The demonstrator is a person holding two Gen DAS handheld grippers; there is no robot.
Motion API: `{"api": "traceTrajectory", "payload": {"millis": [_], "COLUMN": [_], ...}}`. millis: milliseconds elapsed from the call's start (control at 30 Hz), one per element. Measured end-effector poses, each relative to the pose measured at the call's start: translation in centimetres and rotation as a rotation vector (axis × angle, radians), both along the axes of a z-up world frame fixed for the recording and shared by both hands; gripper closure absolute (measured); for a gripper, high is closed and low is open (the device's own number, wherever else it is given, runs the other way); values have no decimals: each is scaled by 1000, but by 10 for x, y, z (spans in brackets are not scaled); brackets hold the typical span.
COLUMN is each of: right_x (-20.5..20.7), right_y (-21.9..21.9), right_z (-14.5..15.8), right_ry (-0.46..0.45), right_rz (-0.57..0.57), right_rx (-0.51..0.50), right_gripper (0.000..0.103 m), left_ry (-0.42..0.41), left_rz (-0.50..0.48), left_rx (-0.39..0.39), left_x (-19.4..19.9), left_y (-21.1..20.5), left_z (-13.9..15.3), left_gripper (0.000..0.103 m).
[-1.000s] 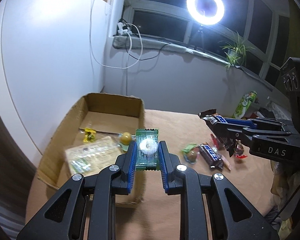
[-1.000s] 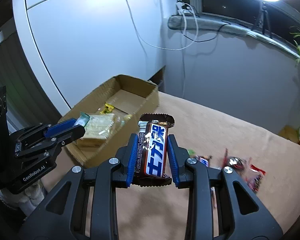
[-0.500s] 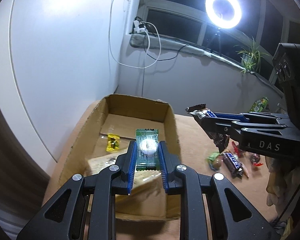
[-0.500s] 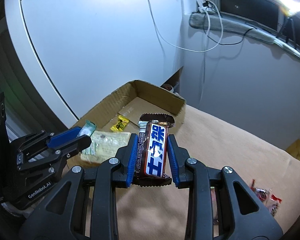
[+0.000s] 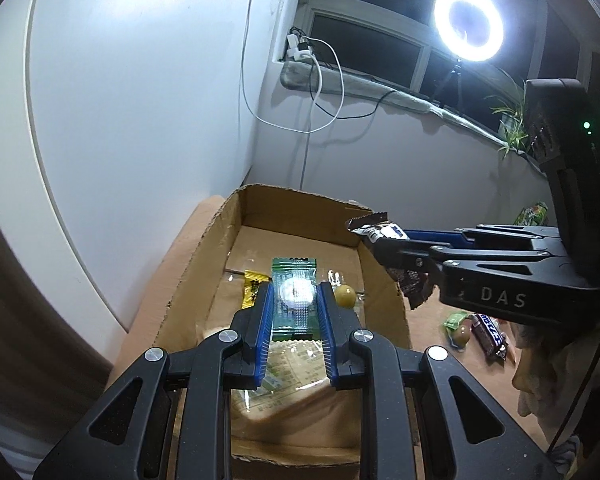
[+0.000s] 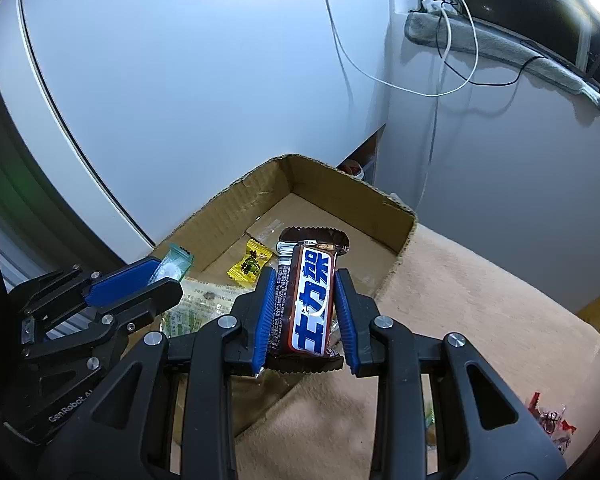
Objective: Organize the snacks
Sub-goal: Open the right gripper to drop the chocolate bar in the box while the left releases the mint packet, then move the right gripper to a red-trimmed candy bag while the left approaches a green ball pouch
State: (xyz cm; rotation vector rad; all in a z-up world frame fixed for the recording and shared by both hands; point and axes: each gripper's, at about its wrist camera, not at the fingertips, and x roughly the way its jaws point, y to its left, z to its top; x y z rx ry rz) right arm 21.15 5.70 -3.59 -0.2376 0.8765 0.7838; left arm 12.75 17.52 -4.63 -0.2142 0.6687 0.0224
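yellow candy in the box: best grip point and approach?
Judging by its pose, grip the yellow candy across its flat middle, pads on the two long edges, coming down from above. It lies flat on the floor of the cardboard box, with walls around it, so a side approach looks blocked; the crimped ends are thin.

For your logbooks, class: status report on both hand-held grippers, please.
Left hand-held gripper shut on green packet. Right on chocolate bar. Both above cardboard box. Nothing blocking.

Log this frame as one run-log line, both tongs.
left tongs: shut on green candy packet, over cardboard box | right tongs: shut on chocolate bar, at box edge | nothing released
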Motion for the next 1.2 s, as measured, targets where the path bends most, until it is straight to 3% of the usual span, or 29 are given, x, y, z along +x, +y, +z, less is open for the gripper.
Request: {"api": "traceTrajectory", "payload": {"millis": [333,367,400,467,733,1033,1133,1200], "right_x": [7,7,7,6,-1,-20,-28,-35], "right_y": [10,10,9,6,-6,-35,-46,-56], "right_z": [-7,-6,-5,-1,12,33,40,44], "right_ry": [8,7,6,-12,-37,-82,-99,-113], "right_rz": [7,4,2,-7,-22,-63,-75,-86], "right_rx": [-9,-7,-3,12,26,48,47,45], "right_gripper": [72,65,51,42,41,17,16,16], "left_ry": [11,12,12,13,6,-21,-35,-41], "left_rz": [15,19,24,30,28,14,12,9], "left_rx": [-9,-10,-12,-14,-12,-5,-3,-6], "left_x": [2,2,2,2,-1,-13,-18,-22], "left_y": [9,9,9,10,6,-11,-19,-24], "left_z": [-5,-5,-5,-4,0,16,22,24], "left_gripper": [81,81,77,66,66,66,52,52]}}
